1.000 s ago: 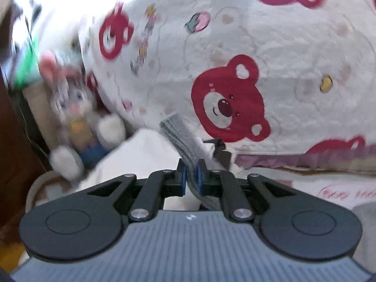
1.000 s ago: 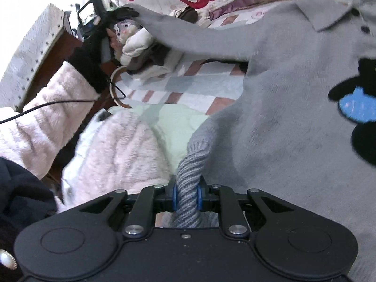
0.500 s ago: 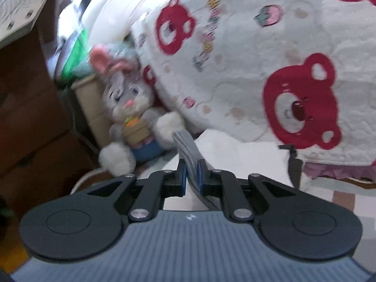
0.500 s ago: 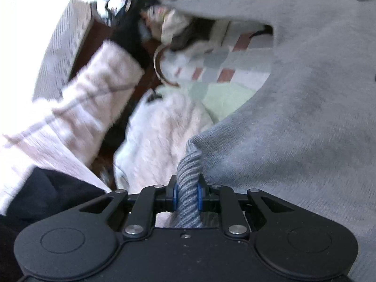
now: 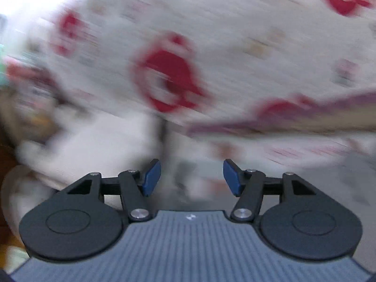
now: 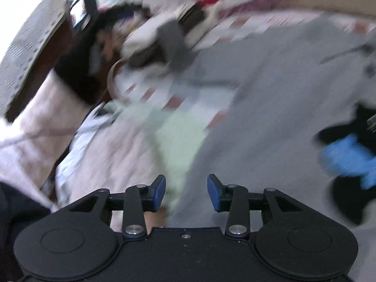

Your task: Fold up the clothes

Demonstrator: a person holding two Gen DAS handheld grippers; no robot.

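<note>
Both pairs of tongs stand with jaws opening and nothing gripped, a grey sweater (image 6: 270, 89) lying spread out and unfolded on a bed. In the right wrist view, the right tongs (image 6: 186, 192) hover over the sweater's near edge, blue pads apart, with grey knit showing in the gap below them but no pad pressing on it. The garment spreads away from the right tongs toward the far right, where a black and blue cartoon patch (image 6: 347, 159) marks its front. One sleeve (image 6: 174, 40) reaches toward the far left, ending near a pile of white and dark soft things too blurred to name.

In the left wrist view, the left tongs (image 5: 192, 177) are likewise released, with only a blurred patch of bedding and a smear of grey beyond the gap. Above them rises a white quilt with red bears (image 5: 171, 80), edged by a purple trim (image 5: 293, 115).

Judging by how the sweater lies, the body appears laid flat and the sleeve drawn out, so spreading looks about done. No fold is visible yet: sleeves and body still seem to need turning in. A person's pale fleecy sleeve (image 6: 37, 117) shows to the left of the right tongs.
</note>
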